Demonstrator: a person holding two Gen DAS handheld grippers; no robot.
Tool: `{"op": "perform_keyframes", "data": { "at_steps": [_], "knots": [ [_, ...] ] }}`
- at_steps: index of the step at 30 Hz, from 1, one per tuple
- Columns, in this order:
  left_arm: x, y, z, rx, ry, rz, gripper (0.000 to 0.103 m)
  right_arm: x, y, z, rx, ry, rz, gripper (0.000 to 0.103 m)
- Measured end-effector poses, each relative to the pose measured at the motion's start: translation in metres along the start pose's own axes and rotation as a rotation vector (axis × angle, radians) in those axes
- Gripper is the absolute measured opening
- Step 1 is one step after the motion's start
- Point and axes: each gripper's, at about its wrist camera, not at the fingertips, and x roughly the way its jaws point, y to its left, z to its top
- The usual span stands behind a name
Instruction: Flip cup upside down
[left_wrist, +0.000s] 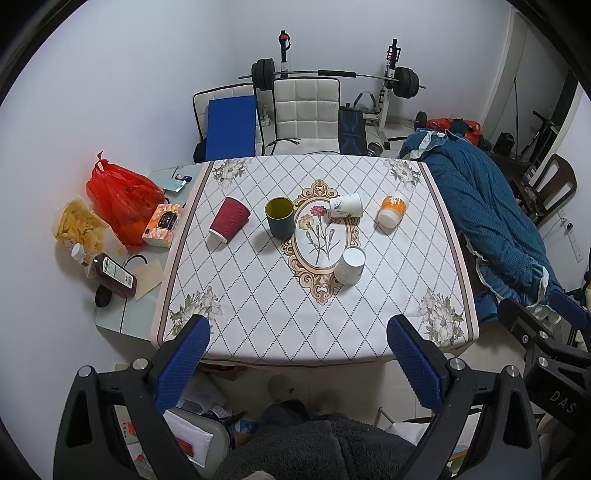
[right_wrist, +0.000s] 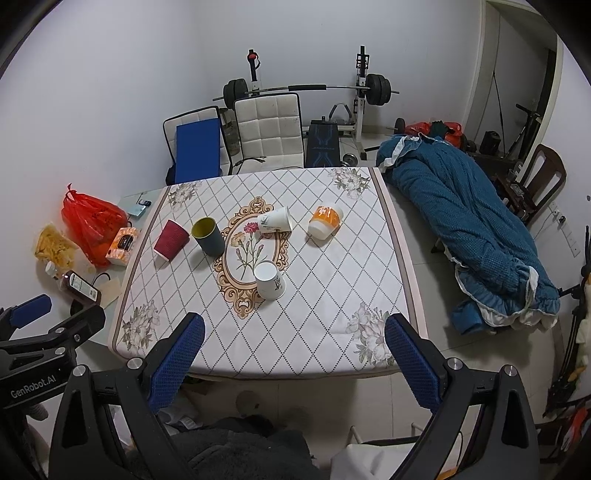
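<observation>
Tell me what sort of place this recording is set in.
Likely a spare room at home, doubling as gym and storage: a barbell on its rack, white padded chairs, and a table with a floral tablecloth holding cups.

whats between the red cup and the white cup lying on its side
The dark green cup, upright with its mouth up, stands between the red cup and the tipped white cup. Both views show it.

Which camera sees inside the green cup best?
The left wrist view: the green cup stands upright near the middle of the picture, and its yellow inside shows clearly. In the right wrist view the same cup sits farther left and looks tilted, but its yellow inside still shows.
</observation>
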Motion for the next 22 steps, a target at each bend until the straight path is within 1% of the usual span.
{"op": "perform_keyframes", "data": {
  "at_steps": [22],
  "knots": [
    [-0.0008, 0.0015, 0.0023, 0.001, -0.005, 0.000, 0.098, 0.0011, 0.0020, 0.0012, -0.002, 0.001, -0.002, 0.100]
  ]
}}
